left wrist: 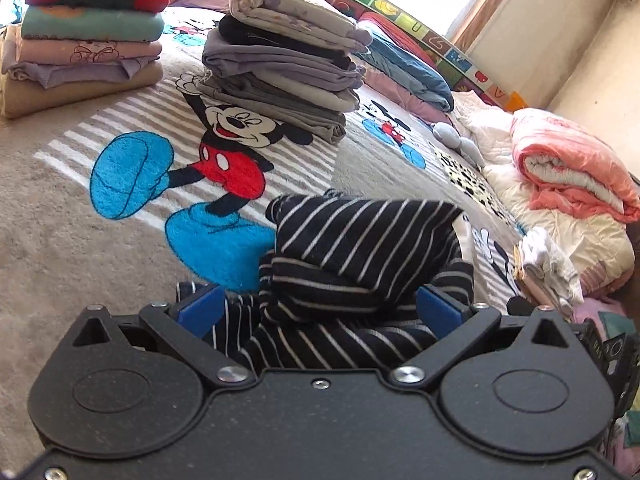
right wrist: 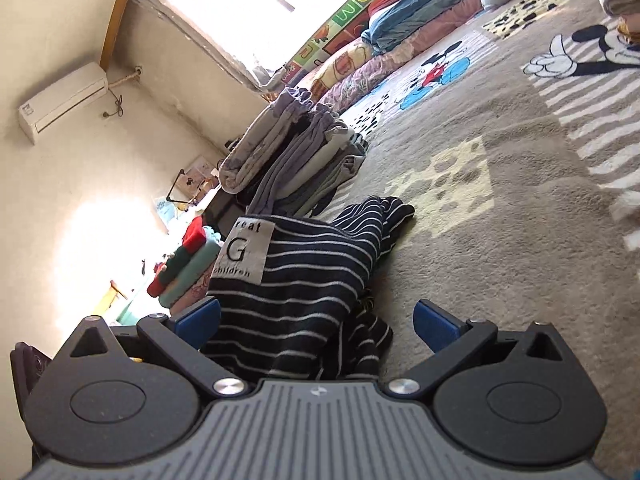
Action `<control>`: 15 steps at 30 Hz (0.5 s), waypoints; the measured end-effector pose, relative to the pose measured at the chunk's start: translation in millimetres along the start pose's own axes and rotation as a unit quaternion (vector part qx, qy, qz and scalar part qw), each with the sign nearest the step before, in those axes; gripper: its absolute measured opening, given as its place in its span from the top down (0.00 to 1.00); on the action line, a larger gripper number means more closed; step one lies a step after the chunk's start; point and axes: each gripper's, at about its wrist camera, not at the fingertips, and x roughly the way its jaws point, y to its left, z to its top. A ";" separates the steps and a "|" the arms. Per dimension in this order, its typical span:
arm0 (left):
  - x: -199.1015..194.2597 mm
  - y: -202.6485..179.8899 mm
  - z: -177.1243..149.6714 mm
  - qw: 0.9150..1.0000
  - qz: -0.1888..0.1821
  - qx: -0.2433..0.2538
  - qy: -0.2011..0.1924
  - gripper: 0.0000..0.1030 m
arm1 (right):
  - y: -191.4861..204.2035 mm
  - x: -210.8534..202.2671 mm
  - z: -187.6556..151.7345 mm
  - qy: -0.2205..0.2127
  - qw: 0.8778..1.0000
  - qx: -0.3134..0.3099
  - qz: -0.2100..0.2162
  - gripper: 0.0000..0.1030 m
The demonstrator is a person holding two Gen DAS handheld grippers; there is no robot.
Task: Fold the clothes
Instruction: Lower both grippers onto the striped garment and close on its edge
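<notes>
One striped garment (left wrist: 360,248) lies between open left tongs (left wrist: 320,308); two folded stacks (left wrist: 280,60) behind.

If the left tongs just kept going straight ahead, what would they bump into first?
The left tongs, standing open, would meet the bunched navy white-striped knit garment almost at once; it already lies between the blue fingers.

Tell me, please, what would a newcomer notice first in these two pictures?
First the black striped garment, bunched on the blanket between the open jaws of the left claw. Then the big cartoon mouse print on the blanket, left of the garment. Behind it stand two piles of folded clothes: a colourful pile at far left and a grey pile beside it.
</notes>
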 end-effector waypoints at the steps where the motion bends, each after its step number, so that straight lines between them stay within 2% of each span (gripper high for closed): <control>1: 4.2 1.7 6.7 1.000 -0.003 -0.005 -0.002 0.00 | -5.0 5.3 4.1 0.000 1.000 0.007 0.006 0.02; 3: 13.7 4.1 19.8 1.000 -0.008 -0.006 -0.004 0.00 | -10.8 15.4 12.0 0.002 1.000 0.011 0.013 0.06; 8: 41.7 13.1 46.9 1.000 -0.016 0.000 0.001 0.00 | -17.9 37.3 36.9 0.008 1.000 -0.002 0.024 0.07; 10: 55.0 21.9 50.2 1.000 -0.018 -0.010 0.009 0.01 | -23.7 45.1 47.6 0.007 1.000 -0.002 0.023 0.07; 15: 73.1 31.2 45.7 0.997 -0.058 -0.037 0.030 0.01 | -48.1 73.1 65.1 0.032 0.999 0.028 0.024 0.06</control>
